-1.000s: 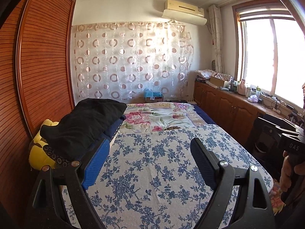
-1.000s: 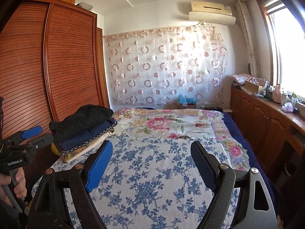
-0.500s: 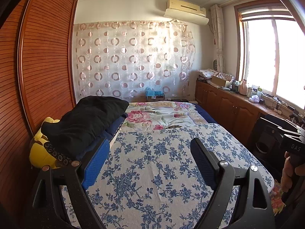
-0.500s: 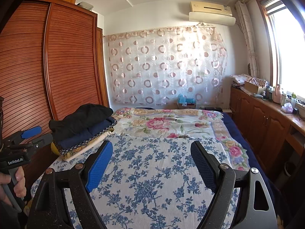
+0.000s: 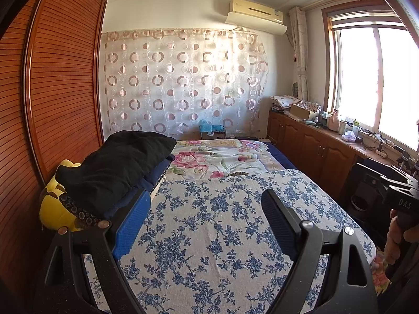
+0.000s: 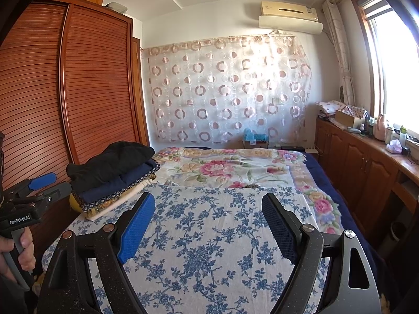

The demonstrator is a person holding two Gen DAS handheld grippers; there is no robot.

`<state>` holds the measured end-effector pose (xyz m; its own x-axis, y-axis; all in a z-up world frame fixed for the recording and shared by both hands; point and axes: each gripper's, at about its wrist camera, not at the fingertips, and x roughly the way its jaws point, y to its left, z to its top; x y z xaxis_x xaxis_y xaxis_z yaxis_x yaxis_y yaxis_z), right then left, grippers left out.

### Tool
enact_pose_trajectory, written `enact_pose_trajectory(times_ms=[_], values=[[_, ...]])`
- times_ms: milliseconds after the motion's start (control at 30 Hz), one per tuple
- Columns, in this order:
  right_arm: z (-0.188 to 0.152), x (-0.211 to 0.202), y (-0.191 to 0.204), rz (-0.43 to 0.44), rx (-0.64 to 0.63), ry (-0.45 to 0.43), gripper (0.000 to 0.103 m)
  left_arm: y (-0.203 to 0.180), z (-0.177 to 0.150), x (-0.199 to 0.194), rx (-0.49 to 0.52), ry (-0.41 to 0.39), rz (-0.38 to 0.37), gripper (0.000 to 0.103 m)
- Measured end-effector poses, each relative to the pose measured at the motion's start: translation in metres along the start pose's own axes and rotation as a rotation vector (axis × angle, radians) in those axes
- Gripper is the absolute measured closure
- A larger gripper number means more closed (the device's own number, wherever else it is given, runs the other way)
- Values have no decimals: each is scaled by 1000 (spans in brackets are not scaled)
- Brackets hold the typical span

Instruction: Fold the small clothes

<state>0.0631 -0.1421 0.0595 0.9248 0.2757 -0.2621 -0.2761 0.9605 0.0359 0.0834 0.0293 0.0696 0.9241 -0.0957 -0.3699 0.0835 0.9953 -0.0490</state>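
Note:
A stack of folded clothes, black on top with navy, patterned and cream pieces beneath, rests at the bed's left edge; the same stack of clothes fills the left of the left wrist view. My left gripper hovers open over the blue-flowered cloth, its left finger just in front of the stack. My right gripper also stands open above the flowered cloth, with nothing between its fingers. The left gripper also shows at the right wrist view's left edge, held by a hand.
A yellow plush toy sits under the stack beside the slatted wardrobe. A pink-flowered blanket covers the far bed. Wooden cabinets with clutter line the right wall under the window. A circle-patterned curtain hangs behind.
The left wrist view has shifted slightly, with the clothes stack a touch further right in frame. Both grippers stay open; nothing was taken or let go.

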Motion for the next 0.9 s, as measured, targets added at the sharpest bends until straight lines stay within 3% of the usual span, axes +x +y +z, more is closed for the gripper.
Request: enact_pose_trajectory(times_ms=[900], values=[[-2,-2,-13,13,-10,-3,18,-3,0,-1,1,-4,-1,16]])
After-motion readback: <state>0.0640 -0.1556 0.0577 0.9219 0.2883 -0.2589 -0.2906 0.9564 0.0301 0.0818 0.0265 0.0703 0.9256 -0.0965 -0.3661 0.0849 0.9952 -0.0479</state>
